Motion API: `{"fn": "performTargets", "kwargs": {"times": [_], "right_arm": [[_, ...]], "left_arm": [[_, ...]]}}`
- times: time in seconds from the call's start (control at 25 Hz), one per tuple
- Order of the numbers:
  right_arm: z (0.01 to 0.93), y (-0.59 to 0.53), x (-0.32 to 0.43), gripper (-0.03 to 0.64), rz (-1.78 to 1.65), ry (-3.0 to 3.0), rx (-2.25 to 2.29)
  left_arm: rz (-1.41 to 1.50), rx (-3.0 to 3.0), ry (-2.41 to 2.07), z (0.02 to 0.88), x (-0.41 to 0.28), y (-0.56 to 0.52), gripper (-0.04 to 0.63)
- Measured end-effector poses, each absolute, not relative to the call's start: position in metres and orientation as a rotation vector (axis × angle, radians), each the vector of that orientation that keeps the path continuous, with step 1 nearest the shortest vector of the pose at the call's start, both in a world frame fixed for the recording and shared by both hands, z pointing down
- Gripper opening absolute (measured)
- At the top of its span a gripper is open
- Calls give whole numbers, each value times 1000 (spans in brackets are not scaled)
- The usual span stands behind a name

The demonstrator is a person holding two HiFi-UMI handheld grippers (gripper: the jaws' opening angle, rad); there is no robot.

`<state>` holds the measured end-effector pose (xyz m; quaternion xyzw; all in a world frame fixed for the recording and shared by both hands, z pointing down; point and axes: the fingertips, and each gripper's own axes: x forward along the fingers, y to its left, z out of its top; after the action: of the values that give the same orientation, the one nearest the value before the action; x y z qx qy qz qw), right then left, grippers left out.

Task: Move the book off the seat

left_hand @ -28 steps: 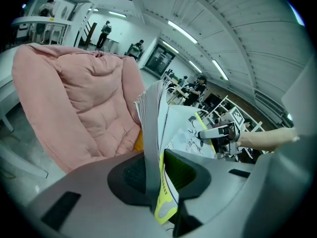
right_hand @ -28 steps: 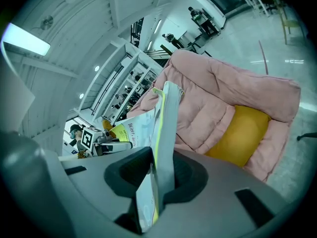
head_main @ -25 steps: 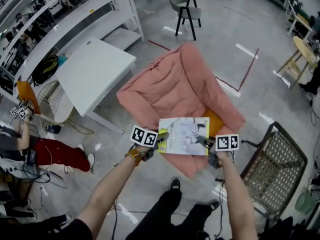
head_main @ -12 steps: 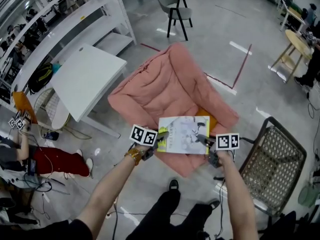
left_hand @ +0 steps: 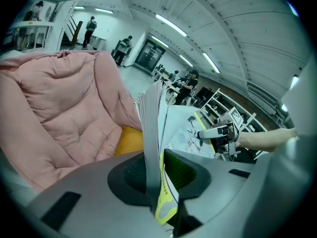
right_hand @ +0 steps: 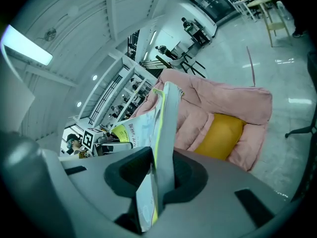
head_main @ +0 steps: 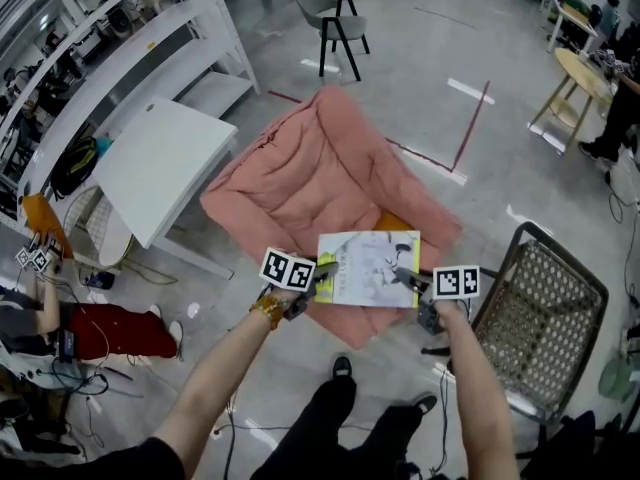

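place: open lab or workshop hall | floor: polished grey concrete (head_main: 420,48) marked with red tape lines (head_main: 472,123) | fittings: white shelving racks (head_main: 120,43), 1 white table (head_main: 165,158), loose cables (head_main: 45,360) | ceiling: vaulted, strip lights (left_hand: 171,25) | people (left_hand: 187,83): several at distant benches (too small for detail)

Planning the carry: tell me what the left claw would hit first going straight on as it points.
The left claw is shut on the book, which fills its line. Beyond it, the pink seat cushion probably comes first; the right claw sits off to one side. Depth is unclear.
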<state>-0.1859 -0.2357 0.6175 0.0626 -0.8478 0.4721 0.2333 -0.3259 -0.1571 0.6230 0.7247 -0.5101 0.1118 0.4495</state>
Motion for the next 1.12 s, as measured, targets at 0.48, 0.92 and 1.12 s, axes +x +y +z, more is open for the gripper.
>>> {"fn": "performTargets", "kwargs": {"times": [0.48, 0.92, 1.12], "right_arm": [[611, -244, -137, 89, 1334, -2351, 244], [606, -253, -88, 88, 1358, -2376, 314], [601, -258, -62, 87, 1379, -2391, 356]], "left_arm": [[326, 1836, -1214, 616, -282, -175, 87], [367, 1887, -1166, 608, -238, -193, 87], [379, 1918, -1131, 603, -213, -203, 88]]}}
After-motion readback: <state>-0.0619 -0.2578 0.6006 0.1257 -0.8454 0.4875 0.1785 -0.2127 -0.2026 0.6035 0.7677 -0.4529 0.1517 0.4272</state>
